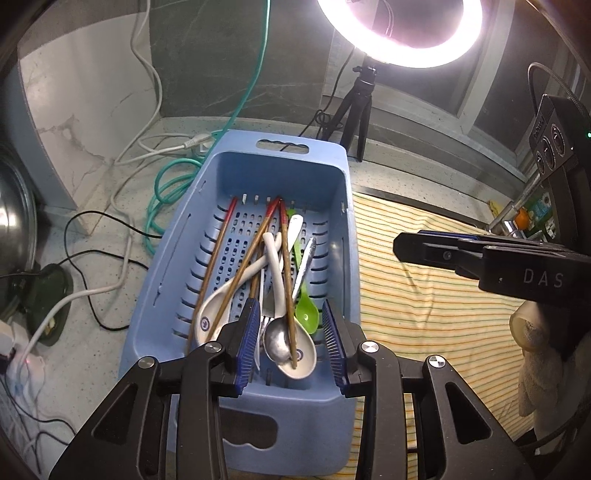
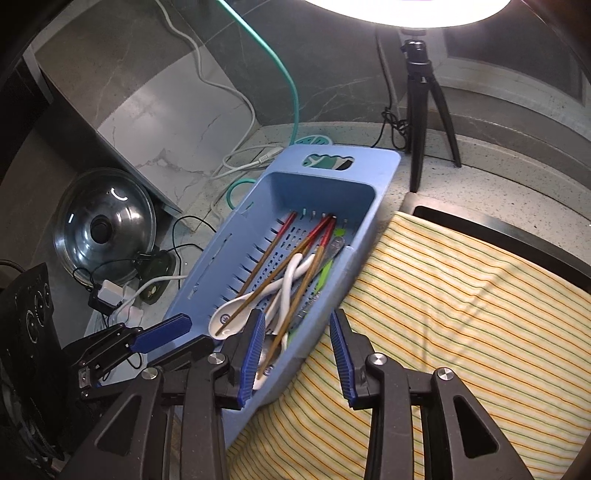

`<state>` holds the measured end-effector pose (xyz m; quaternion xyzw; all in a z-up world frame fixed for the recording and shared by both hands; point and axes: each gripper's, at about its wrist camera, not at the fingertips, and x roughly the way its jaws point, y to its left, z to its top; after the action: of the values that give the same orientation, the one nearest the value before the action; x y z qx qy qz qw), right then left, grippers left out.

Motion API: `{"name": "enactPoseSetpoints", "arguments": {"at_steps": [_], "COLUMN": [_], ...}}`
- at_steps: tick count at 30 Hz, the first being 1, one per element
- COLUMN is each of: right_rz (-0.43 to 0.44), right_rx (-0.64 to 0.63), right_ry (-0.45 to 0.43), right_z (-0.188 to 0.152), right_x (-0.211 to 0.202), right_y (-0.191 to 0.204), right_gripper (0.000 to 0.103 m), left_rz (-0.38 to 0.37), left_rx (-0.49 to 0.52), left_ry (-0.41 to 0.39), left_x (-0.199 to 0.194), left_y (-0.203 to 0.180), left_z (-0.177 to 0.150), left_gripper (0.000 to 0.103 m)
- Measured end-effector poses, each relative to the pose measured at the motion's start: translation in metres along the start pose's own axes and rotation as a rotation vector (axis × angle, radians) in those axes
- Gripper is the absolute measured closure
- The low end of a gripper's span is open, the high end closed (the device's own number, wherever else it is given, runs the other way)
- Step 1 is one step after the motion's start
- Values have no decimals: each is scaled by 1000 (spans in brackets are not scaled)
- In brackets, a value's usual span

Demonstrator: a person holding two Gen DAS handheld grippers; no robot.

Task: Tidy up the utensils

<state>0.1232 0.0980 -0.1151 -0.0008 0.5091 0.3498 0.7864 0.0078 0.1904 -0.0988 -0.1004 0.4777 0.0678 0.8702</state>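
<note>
A light blue slotted basket (image 1: 236, 151) (image 2: 373, 158) holds a jumble of utensils. Inside are red-tipped wooden chopsticks (image 1: 218, 251) (image 2: 273, 251), white ceramic spoons (image 1: 236, 280) (image 2: 225, 317), a metal spoon (image 1: 277, 343) and a green plastic spoon (image 1: 306, 314) (image 2: 325, 273). My left gripper (image 1: 291, 339) (image 2: 188, 334) hovers open above the basket's near end, with nothing between its blue pads. My right gripper (image 2: 298, 350) (image 1: 400, 245) is open too, over the basket's near right corner and the cloth's edge, holding nothing.
A yellow striped cloth (image 1: 424, 295) (image 2: 461, 314) lies to the right of the basket. Behind it stands a ring light (image 1: 399, 33) on a black tripod (image 2: 421, 92). Green and white cables (image 1: 166, 192), a pot lid (image 2: 103, 229) and a power strip crowd the counter on the left.
</note>
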Motion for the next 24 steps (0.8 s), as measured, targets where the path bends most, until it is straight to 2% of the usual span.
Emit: {"name": "enactPoseSetpoints", "arguments": {"at_steps": [14, 15, 17, 21, 23, 24], "right_rz": [-61, -66, -77, -92, -100, -104], "right_rx": [62, 63, 59, 33, 10, -2], "right_ry": [-36, -41, -52, -78, -94, -103], "right_z": [-25, -27, -29, -33, -34, -36], "right_x": [-48, -51, -59, -73, -80, -83], "right_y": [-66, -68, -73, -75, -73, -72], "right_gripper": [69, 69, 69, 69, 67, 63], "left_rz": [15, 19, 30, 46, 59, 65], "left_rx": [12, 13, 11, 2, -3, -6], "left_ry": [-37, -42, -54, -85, -99, -104], "left_x": [-21, -23, -28, -41, -47, -49], "left_y": [-42, -45, -52, -65, -71, -74], "left_z": [-10, -10, -11, -14, -16, -17], "left_gripper": [66, 63, 48, 46, 37, 35]}}
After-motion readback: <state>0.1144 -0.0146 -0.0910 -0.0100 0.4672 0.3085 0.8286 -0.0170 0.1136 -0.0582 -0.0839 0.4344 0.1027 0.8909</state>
